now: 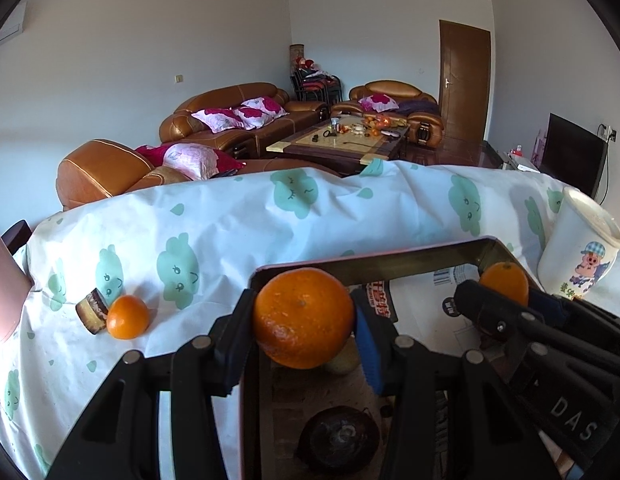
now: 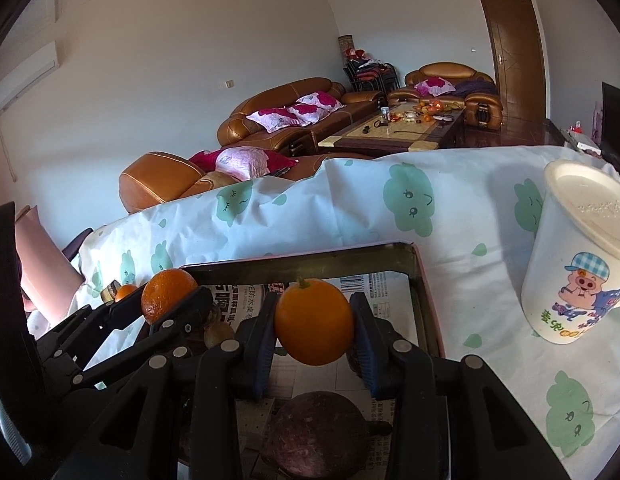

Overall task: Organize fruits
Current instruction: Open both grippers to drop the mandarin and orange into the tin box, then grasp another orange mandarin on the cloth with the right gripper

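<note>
Both of your grippers are loaded and hanging over the same tray point(image 1: 409, 258), so the relation that matters is straight down from each pair of jaws. Your left gripper point(image 1: 304, 320) has its jaws closed on a large orange point(image 1: 304, 317), held above the near-left part of the paper-lined tray, with a dark round fruit point(image 1: 339, 440) lying directly beneath and closer to you. Your right gripper point(image 2: 313, 326) has its jaws clamped on a smaller orange point(image 2: 313, 322), stem end up, and below it another dark round fruit point(image 2: 317, 428) lies on the tray floor. The two grippers sit side by side, close together, each visible from the other's camera. To release, I judge you should go down ahead of the jaws, onto bare paper, not onto the dark fruits. One more small orange point(image 1: 128, 317) rests on the cloth-covered desk point(image 1: 230, 224), outside the tray, off to the left of your left jaws, beside a small brown block point(image 1: 92, 310); the left hand is nearer to it. A white cup point(image 2: 577, 264) stands right of the tray.
</note>
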`<action>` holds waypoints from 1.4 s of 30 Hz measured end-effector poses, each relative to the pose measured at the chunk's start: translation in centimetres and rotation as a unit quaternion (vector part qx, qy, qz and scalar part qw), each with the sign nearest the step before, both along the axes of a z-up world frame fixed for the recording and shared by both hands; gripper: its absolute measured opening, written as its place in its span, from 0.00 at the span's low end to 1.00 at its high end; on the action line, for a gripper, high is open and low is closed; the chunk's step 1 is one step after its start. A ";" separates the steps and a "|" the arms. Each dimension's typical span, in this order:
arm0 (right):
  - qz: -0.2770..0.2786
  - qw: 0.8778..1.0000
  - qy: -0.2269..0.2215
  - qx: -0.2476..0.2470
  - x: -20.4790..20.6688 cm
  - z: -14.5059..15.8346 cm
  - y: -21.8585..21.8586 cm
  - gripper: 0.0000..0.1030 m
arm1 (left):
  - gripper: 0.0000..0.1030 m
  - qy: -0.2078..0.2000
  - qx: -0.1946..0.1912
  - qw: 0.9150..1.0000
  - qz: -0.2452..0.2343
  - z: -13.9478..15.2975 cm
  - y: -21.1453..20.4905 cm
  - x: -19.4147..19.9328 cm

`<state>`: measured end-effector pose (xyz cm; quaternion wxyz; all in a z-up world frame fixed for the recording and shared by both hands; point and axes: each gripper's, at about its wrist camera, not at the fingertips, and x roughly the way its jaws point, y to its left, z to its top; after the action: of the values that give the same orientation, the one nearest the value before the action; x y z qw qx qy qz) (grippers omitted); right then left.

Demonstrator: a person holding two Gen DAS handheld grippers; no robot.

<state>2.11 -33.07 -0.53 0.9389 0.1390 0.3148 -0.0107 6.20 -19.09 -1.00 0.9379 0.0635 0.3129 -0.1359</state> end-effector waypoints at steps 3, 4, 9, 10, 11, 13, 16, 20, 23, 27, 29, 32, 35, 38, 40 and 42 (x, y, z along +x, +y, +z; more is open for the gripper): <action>0.002 1.000 -0.001 0.015 -0.1 -0.1 -0.3 0.38 | 0.51 -0.001 -0.003 1.000 0.001 0.1 0.0 -0.1; 0.001 1.000 -0.003 0.019 -0.2 0.0 -0.3 0.38 | 0.59 -0.004 -0.005 1.000 0.003 0.2 0.2 -0.2; -0.007 0.998 -0.050 0.033 -1.4 1.1 -0.7 0.68 | 1.00 -0.048 -0.013 0.999 -0.009 1.4 0.1 -2.0; -0.012 0.998 -0.063 0.028 -1.8 1.4 -0.6 0.70 | 1.00 -0.059 -0.007 0.998 -0.017 1.8 -0.3 -2.4; -0.016 0.997 -0.074 0.021 -2.2 1.7 -0.4 0.70 | 1.00 -0.072 0.003 0.997 -0.021 2.1 -0.5 -2.9; -0.024 0.996 -0.090 0.004 -2.8 2.3 -0.2 0.71 | 1.00 -0.098 0.024 0.995 -0.015 2.5 -0.9 -3.7; -0.047 0.993 -0.103 -0.025 -3.4 2.7 0.0 0.71 | 1.00 -0.109 0.036 0.993 -0.007 2.6 -0.6 -4.0; -0.070 0.987 -0.136 -0.051 -4.5 3.0 0.2 0.71 | 1.00 -0.103 0.033 0.994 0.014 2.5 0.6 -3.8; -0.082 0.982 -0.149 -0.079 -4.9 3.1 0.8 0.71 | 1.00 -0.108 0.031 0.993 0.032 2.4 1.5 -3.9; -0.084 0.982 -0.149 -0.075 -5.0 2.7 1.1 0.72 | 1.00 -0.113 0.025 0.992 0.042 2.4 2.7 -4.4; -0.082 0.983 -0.144 -0.080 -5.0 2.6 1.6 0.72 | 1.00 -0.114 0.021 0.992 0.047 2.2 3.2 -4.5; -0.086 0.979 -0.154 -0.098 -5.6 2.7 2.3 0.72 | 1.00 -0.110 0.018 0.992 0.053 1.9 4.0 -4.7; -0.089 0.979 -0.151 -0.103 -5.9 2.7 2.8 0.72 | 1.00 -0.104 0.016 0.993 0.058 1.8 4.9 -4.9; -0.093 0.980 -0.146 -0.101 -6.2 2.6 3.4 0.72 | 1.00 -0.102 0.012 0.993 0.062 1.8 5.9 -5.1; -0.093 0.981 -0.140 -0.092 -6.3 2.5 3.7 0.72 | 1.00 -0.102 0.015 0.993 0.065 1.7 6.6 -5.1; -0.095 0.983 -0.133 -0.085 -6.3 2.3 4.1 0.72 | 1.00 -0.101 0.016 0.992 0.069 1.7 7.3 -5.0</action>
<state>-4.15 -28.97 1.79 0.9755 0.0878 0.1706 -0.1081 1.16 -11.76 0.66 0.9707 0.0701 0.2222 -0.0589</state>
